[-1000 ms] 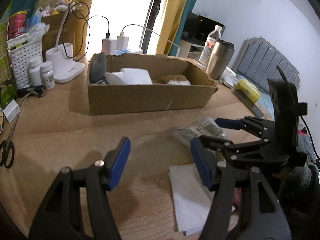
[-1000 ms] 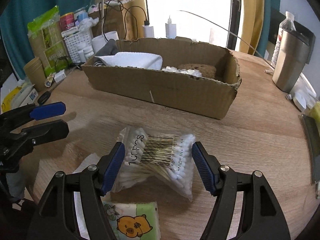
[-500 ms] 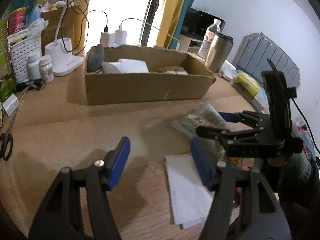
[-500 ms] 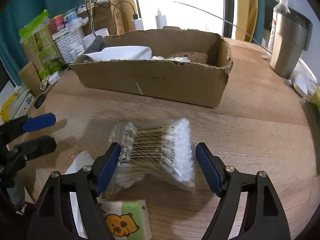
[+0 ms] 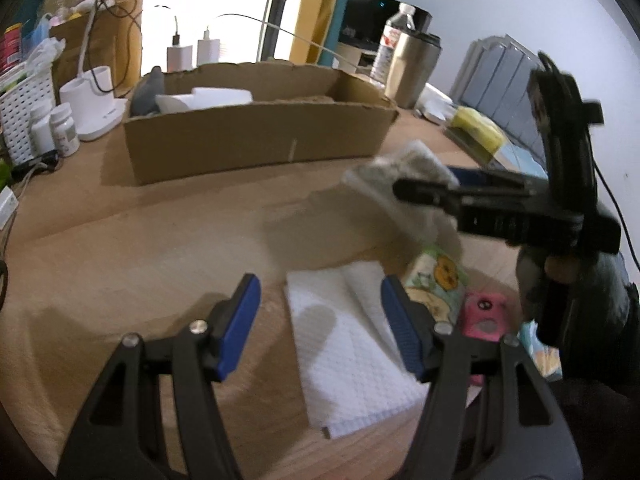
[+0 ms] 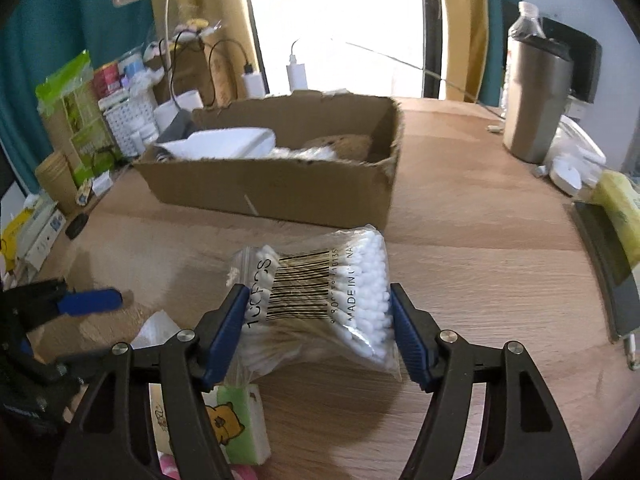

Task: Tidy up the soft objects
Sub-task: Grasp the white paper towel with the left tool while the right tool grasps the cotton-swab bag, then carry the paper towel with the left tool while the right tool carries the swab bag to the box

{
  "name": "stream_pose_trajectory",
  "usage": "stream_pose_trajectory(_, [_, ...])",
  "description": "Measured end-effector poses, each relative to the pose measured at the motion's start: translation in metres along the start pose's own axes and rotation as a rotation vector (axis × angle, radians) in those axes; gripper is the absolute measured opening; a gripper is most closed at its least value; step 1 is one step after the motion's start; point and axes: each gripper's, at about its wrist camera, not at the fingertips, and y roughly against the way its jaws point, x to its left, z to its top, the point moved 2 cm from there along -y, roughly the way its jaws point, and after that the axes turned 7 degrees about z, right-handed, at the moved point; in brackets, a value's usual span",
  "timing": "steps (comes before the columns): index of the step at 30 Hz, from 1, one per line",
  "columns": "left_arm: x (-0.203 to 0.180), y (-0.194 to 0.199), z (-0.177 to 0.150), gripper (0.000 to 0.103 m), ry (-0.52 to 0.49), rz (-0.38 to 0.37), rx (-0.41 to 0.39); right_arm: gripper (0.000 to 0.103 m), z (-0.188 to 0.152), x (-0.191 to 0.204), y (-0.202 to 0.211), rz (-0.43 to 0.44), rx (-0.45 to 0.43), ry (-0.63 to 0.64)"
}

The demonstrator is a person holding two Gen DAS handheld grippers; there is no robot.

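Wooden table carries a cardboard box at its far side, holding folded white cloth and a brown sponge-like piece. Right gripper is clamped on a bag of cotton swabs, held clear of the tabletop, in front of the box. Left gripper stands spread and empty above a white paper towel lying flat. Beside the towel: a tissue pack with cartoon print, touching a pink item.

home bedroom: padded headboard, curtains.
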Motion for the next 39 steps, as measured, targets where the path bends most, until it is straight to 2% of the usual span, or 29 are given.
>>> stream_pose_trajectory(12, [-0.027, -0.009, -0.016, 0.064, -0.106, 0.011, 0.081, 0.072, -0.003, -0.005, 0.021, -0.006, -0.052, -0.017])
stream_pose_trajectory(17, [-0.037, -0.014, -0.018, 0.065, -0.171, 0.104, 0.089, 0.072, -0.006, -0.006, 0.025, -0.005, -0.059, -0.024])
stream_pose_trajectory(21, [-0.034, -0.015, -0.020, 0.068, -0.173, 0.129, 0.067, 0.072, -0.005, -0.007, 0.027, -0.004, -0.065, -0.028])
stream_pose_trajectory(23, [-0.029, -0.014, -0.020, 0.065, -0.161, 0.134, 0.059, 0.072, -0.005, -0.007, 0.027, -0.003, -0.066, -0.028])
stream_pose_trajectory(24, [-0.026, -0.014, -0.019, 0.056, -0.158, 0.135, 0.057, 0.072, -0.004, -0.007, 0.027, -0.002, -0.065, -0.027])
stream_pose_trajectory(25, [-0.023, -0.013, -0.019, 0.040, -0.153, 0.134, 0.052, 0.072, -0.004, -0.007, 0.027, 0.000, -0.064, -0.027])
stream_pose_trajectory(28, [-0.017, -0.012, -0.016, 0.021, -0.132, 0.135, 0.049, 0.072, -0.002, -0.007, 0.026, 0.006, -0.064, -0.026])
stream_pose_trajectory(31, [-0.011, -0.012, -0.013, 0.017, -0.115, 0.134, 0.049, 0.072, 0.000, -0.006, 0.026, 0.012, -0.068, -0.020])
stream_pose_trajectory(39, [0.003, 0.002, 0.004, 0.016, -0.064, 0.119, -0.007, 0.072, 0.009, -0.005, 0.028, 0.017, -0.087, -0.010])
